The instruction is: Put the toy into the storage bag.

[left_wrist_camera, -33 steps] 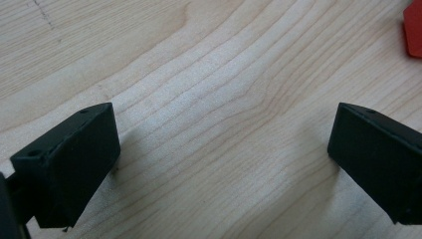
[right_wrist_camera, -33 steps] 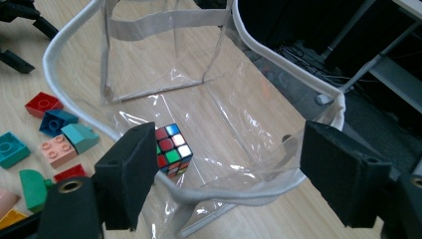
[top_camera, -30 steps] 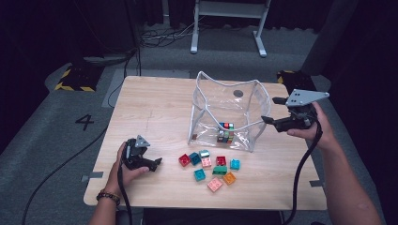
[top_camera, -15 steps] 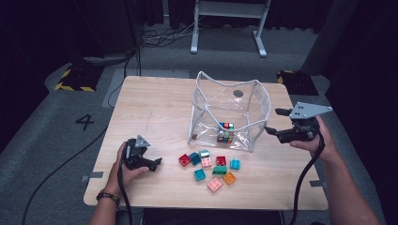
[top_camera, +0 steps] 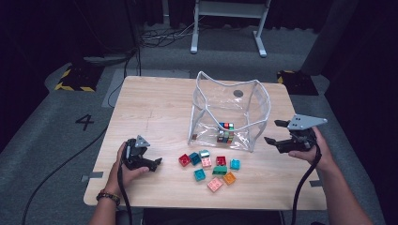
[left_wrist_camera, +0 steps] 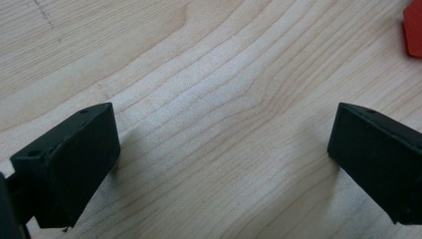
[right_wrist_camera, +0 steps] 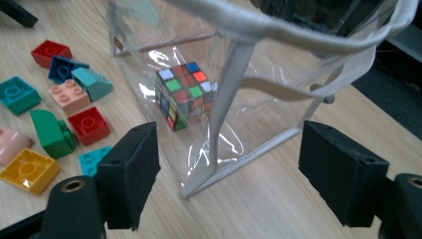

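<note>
A see-through plastic bag (top_camera: pixel 232 117) with a white cloth rim stands open on the pale wooden table (top_camera: pixel 155 108). Its sides are shiny and a bit crinkled. Inside it, on the bottom, sits a puzzle cube (top_camera: pixel 225 132) with small squares of many colors.

In front of the bag lie chunky plastic building blocks (top_camera: pixel 209 165) with round bumps on top. They are red, blue, teal, pink, green and orange, and they lie close together in a loose bunch.

The right gripper (top_camera: pixel 277 132) is black, with a grey three-cornered plate on top. It is held just beside the right side of the bag, not touching it. Its two square black jaws are spread wide and hold nothing. In the right gripper view, the bag's near corner and the cube show between the jaws.

The left gripper (top_camera: pixel 154 164) rests low on the table, near the left of the blocks. Its jaws are wide apart too, with bare wood between them. A red block (left_wrist_camera: pixel 413 27) peeks in at the corner of the left gripper view.
</note>
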Demonstrator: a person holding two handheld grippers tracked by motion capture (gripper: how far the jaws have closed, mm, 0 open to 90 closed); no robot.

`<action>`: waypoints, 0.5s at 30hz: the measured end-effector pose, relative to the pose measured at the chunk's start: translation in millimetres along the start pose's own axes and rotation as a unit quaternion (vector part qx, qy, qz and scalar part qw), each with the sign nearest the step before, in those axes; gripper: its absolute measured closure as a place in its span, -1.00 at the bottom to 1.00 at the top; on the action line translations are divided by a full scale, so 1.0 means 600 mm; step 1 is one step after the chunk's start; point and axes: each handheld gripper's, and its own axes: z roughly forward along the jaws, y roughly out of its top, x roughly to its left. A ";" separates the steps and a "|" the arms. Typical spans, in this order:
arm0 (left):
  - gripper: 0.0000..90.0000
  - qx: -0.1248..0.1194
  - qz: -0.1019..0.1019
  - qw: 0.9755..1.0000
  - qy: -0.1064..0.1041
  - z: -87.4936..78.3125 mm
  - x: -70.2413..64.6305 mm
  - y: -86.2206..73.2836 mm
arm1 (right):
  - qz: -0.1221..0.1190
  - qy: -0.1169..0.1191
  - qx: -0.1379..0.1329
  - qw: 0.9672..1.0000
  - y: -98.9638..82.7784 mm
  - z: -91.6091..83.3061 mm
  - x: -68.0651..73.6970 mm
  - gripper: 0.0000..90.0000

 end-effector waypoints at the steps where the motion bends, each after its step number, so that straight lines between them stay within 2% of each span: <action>1: -0.99 0.000 -0.002 1.000 -0.001 0.000 0.000 0.000 | 0.000 0.000 0.002 1.000 -0.005 0.002 0.001 -0.46; 8: -0.99 0.000 -0.006 1.000 -0.005 0.001 -0.002 -0.001 | 0.012 0.008 0.004 1.000 -0.039 0.018 0.007 -0.44; 15: -0.99 0.001 -0.007 1.000 -0.003 0.000 -0.002 -0.001 | 0.021 0.024 0.016 0.999 -0.070 0.040 0.017 -0.43</action>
